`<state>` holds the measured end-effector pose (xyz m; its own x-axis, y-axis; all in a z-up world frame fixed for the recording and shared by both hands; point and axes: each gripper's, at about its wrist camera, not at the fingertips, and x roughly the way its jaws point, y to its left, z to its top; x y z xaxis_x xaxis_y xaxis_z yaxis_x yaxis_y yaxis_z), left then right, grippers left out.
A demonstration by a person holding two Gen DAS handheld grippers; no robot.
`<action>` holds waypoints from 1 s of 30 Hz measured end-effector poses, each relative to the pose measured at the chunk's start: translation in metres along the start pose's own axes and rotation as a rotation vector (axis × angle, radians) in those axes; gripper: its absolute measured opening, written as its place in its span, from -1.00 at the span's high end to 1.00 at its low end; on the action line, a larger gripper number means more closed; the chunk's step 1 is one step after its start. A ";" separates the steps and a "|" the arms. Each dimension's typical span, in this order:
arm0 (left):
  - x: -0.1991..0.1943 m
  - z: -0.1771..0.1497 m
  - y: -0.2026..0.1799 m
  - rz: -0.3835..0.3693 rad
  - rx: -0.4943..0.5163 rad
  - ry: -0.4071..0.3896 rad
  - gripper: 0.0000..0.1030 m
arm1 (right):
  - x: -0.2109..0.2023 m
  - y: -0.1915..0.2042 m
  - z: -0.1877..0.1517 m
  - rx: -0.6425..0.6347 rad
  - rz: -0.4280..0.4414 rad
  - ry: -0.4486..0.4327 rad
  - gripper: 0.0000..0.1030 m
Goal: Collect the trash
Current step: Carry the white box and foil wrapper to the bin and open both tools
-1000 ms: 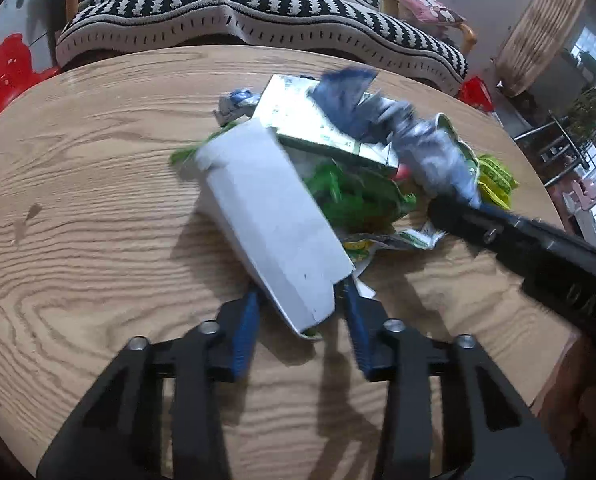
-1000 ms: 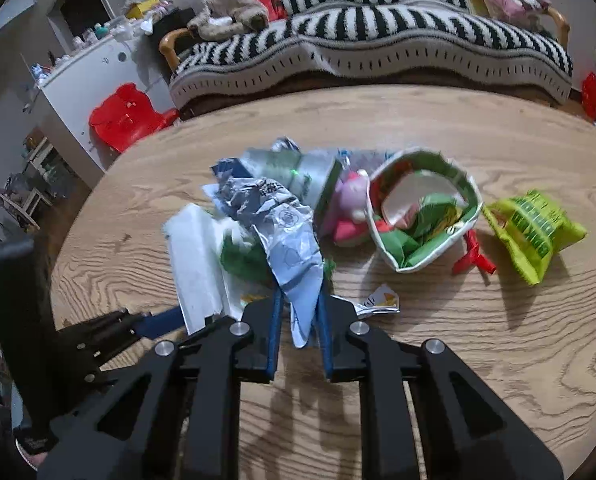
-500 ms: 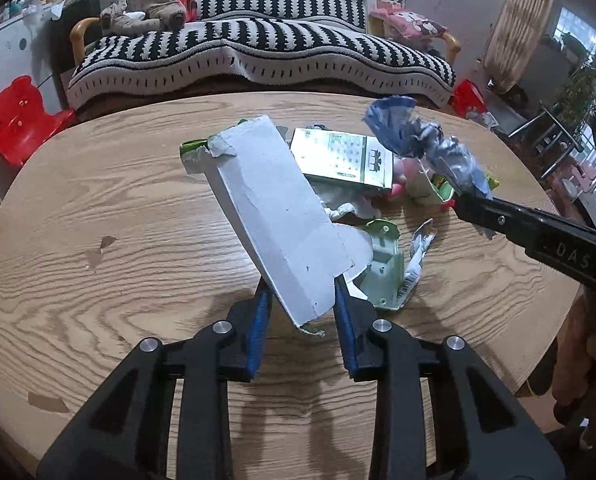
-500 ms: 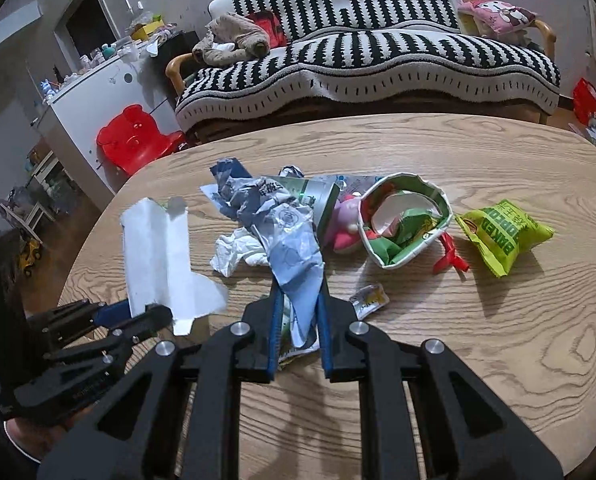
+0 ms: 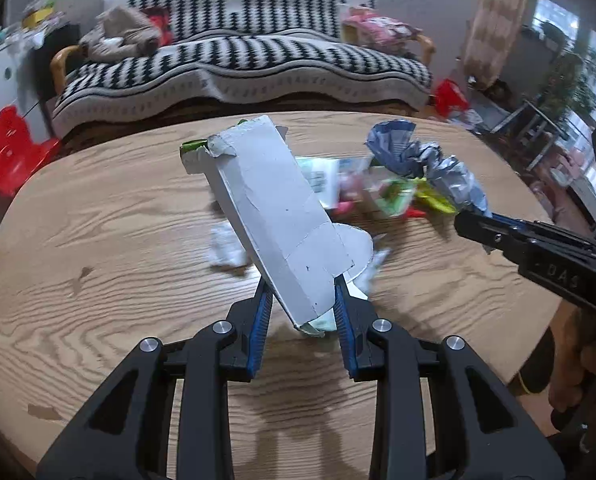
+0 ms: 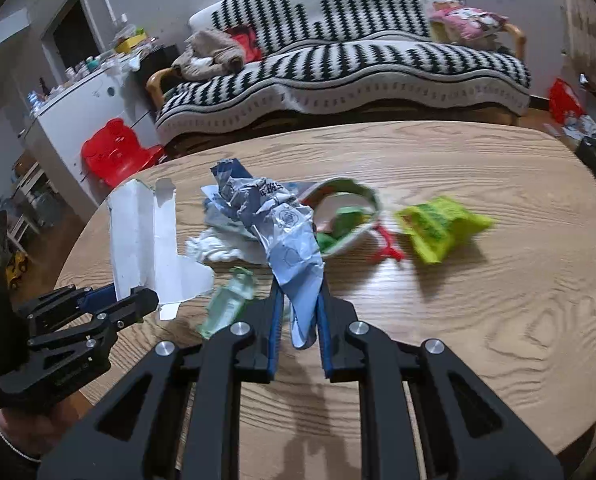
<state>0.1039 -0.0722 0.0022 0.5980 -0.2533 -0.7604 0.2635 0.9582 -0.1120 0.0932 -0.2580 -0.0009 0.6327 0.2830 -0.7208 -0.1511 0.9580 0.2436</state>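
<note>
Left hand-held gripper [image 5: 300, 300] is clamped on the bottom end of a flattened white carton [image 5: 276, 216]. Its jaws were just closing in and the pads now pinch the card from both sides. It's held by one end so the rest sticks up and away from the gripper, clear of the worktop [image 5: 98, 240], prob so it comes off the pile w/o dragging other bits along.

Right hand-held gripper [image 6: 298, 312] is nearly closed on the tail of a crumpled blue-grey wrapper [image 6: 274, 220], same idea: pinched at the near end, the scrunched part hanging out in front of the fingers.

Both grippers point downward at a slant, side by side, w/ the left one's tip showing at the right cam's left edge.

Further out, beyond the right gripper, the rest of the trash is on the worktop: a white tissue wad [image 6: 218, 246], a pale green bottle-ish thing [image 6: 230, 300] (blurry), an open green-rimmed packet [image 6: 346, 216], a red scrap [image 6: 386, 246] and a lime snack bag [image 6: 438, 226] off to the right. No bin in view, so imo these two get carried off somewhere first.
</note>
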 end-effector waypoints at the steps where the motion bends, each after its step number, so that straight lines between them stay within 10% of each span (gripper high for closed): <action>1: 0.000 0.002 -0.008 -0.013 0.012 -0.002 0.42 | -0.007 -0.007 -0.002 0.008 -0.013 -0.008 0.69; 17: 0.014 -0.019 -0.232 -0.345 0.334 0.005 0.42 | -0.156 -0.181 -0.095 0.286 -0.317 -0.149 0.69; 30: 0.061 -0.115 -0.430 -0.639 0.595 0.184 0.42 | -0.246 -0.335 -0.234 0.641 -0.577 -0.078 0.69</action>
<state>-0.0594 -0.4840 -0.0697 0.0854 -0.6410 -0.7627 0.8848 0.4008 -0.2378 -0.1896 -0.6377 -0.0564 0.5331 -0.2658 -0.8032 0.6517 0.7344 0.1896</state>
